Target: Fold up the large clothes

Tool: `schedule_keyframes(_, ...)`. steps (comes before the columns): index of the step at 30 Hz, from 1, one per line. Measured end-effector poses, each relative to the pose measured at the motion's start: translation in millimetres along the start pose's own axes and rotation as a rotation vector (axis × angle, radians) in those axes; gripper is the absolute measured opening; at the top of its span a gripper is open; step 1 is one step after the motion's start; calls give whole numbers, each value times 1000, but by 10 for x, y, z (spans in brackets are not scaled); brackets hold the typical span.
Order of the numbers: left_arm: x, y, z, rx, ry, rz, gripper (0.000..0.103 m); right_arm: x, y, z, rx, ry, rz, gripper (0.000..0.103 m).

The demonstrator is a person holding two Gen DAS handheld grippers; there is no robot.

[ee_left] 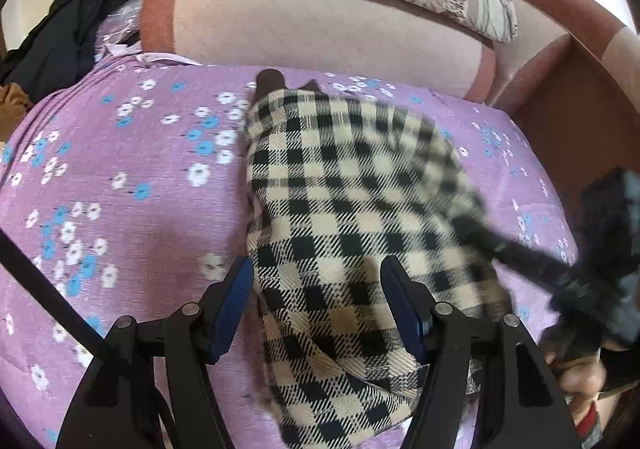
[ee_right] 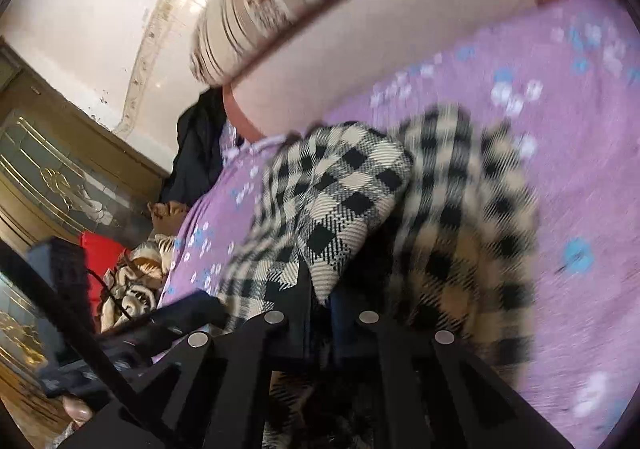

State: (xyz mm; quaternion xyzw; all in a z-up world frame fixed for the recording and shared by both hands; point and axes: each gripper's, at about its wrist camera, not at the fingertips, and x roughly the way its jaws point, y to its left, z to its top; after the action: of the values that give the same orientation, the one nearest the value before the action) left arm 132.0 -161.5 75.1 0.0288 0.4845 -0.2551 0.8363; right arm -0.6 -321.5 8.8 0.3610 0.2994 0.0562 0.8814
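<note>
Plaid garment (ee_left: 352, 209) lies on the purple sheet (ee_left: 120, 177), long axis running from the backrest (ee_left: 320, 21) toward the grippers. Right gripper (ee_right: 320, 289) is clamped on its near edge, lifting it. Left gripper (ee_left: 316, 309) hangs agape, straddling the near end.

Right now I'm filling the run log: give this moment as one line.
task: fold checked garment | left claw: open above it | right claw: shut on its edge | surface: purple floral bedspread
</note>
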Motion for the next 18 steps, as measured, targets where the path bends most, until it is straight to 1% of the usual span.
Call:
schedule_keyframes(3, 90, -115, -76, 20, 15, -27, 64, -238, -35, 93, -19, -55, -57, 6)
schedule_keyframes(5, 165, -163, -146, 39, 33, -22, 64, -284, -137, 106, -8, -59, -114, 6)
schedule_keyframes(7, 263, -196, -241, 56, 48, 20, 65, -217, -295, 81, 18, -45, -206, 4)
schedule_keyframes(8, 319, -212, -293, 71, 52, 53, 65, -157, -404, 48, 26, -30, -283, 2)
schedule_keyframes(9, 376, -235, -338, 93, 57, 82, 65, -110, -494, 20, 40, -7, -332, 2)
schedule_keyframes(10, 403, -258, -368, 113, 55, 101, 65, -82, -612, -17, 79, 13, -345, 2)
schedule_keyframes(12, 394, -301, -388, 138, 41, 117, 65, -205, -720, -32, 163, -11, -290, 2)
schedule_keyframes(13, 384, -306, -386, 139, 43, 114, 65, -289, -706, -22, 181, -31, -239, 5)
schedule_keyframes(14, 377, -297, -380, 132, 46, 107, 65, -362, -660, -12, 177, -46, -196, 5)
schedule_keyframes(15, 367, -275, -374, 120, 48, 96, 65, -436, -585, -9, 162, -56, -151, 8)
schedule_keyframes(16, 349, -257, -375, 107, 49, 83, 65, -480, -515, -20, 152, -58, -112, 27)
schedule_keyframes(17, 327, -231, -376, 92, 54, 70, 65, -501, -449, -42, 146, -58, -79, 59)
schedule_keyframes(18, 287, -197, -374, 74, 56, 52, 65, -510, -387, -82, 136, -56, -50, 66)
